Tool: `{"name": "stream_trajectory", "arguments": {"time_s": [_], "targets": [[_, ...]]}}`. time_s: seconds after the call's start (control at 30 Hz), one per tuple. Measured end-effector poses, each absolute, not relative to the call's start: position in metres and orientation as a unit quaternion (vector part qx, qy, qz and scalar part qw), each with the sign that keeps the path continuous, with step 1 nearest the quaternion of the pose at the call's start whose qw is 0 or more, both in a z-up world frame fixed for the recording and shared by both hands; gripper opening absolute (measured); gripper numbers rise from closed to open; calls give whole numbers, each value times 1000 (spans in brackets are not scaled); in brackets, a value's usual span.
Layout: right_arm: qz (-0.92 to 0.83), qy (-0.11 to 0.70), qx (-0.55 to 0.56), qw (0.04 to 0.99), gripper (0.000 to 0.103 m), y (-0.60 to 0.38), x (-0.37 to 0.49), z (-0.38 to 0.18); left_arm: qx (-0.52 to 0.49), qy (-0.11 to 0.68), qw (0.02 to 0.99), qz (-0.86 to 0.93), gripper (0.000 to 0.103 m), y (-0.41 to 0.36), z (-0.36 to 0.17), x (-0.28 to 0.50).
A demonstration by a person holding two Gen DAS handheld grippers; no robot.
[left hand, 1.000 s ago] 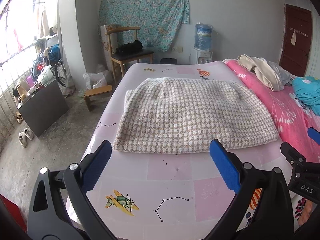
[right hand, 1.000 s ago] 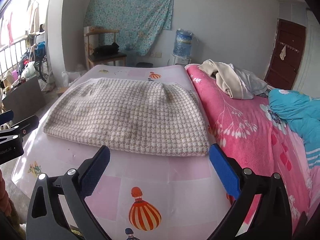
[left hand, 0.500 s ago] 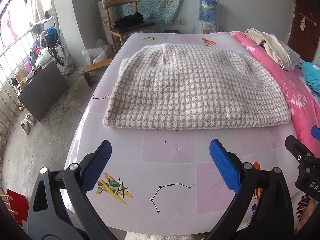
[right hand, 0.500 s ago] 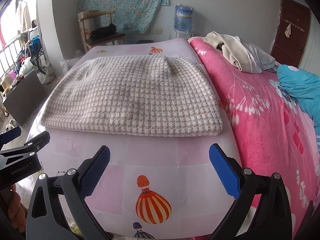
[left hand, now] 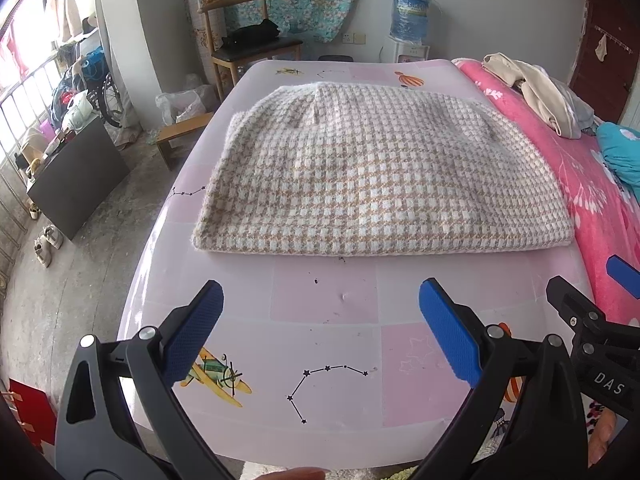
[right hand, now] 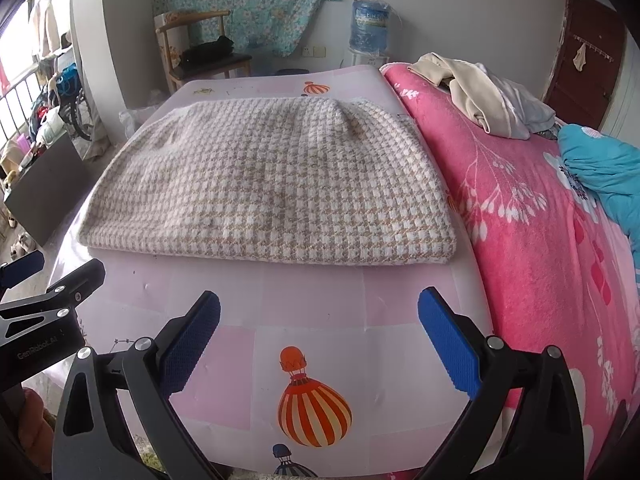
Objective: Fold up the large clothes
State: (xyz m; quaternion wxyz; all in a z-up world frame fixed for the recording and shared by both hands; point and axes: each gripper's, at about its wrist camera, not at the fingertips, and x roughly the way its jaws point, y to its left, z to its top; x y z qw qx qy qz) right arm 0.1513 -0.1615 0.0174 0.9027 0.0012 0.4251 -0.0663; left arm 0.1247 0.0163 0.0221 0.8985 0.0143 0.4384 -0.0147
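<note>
A large cream and tan houndstooth knit garment (left hand: 380, 176) (right hand: 276, 184) lies folded flat on a pale pink printed mat (left hand: 324, 300) (right hand: 304, 304), with its thick folded edge toward me. My left gripper (left hand: 320, 324) hangs open over the bare mat in front of that edge, apart from the cloth. Equally open and empty, my right gripper (right hand: 318, 326) hovers short of the garment's near right corner. Each gripper shows at the edge of the other's view.
A pink flowered blanket (right hand: 540, 216) covers the bed's right side, with a heap of beige and grey clothes (right hand: 480, 92) and a teal cloth (right hand: 600, 168). A wooden chair (left hand: 244, 48), a water bottle (left hand: 410, 14) and floor clutter (left hand: 72, 100) stand left and behind.
Both grippers rose and tilted down, then eased; the garment sits higher in view than a second ago. Nothing was gripped and the garment has not moved.
</note>
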Motion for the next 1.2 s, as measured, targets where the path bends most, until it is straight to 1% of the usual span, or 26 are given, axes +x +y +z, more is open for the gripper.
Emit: {"name": "stream_trajectory", "arguments": {"time_s": [1.2], "targets": [[-76, 442, 16, 893, 97, -170, 154, 9, 18, 454, 890, -30, 95, 4, 15, 127]]}}
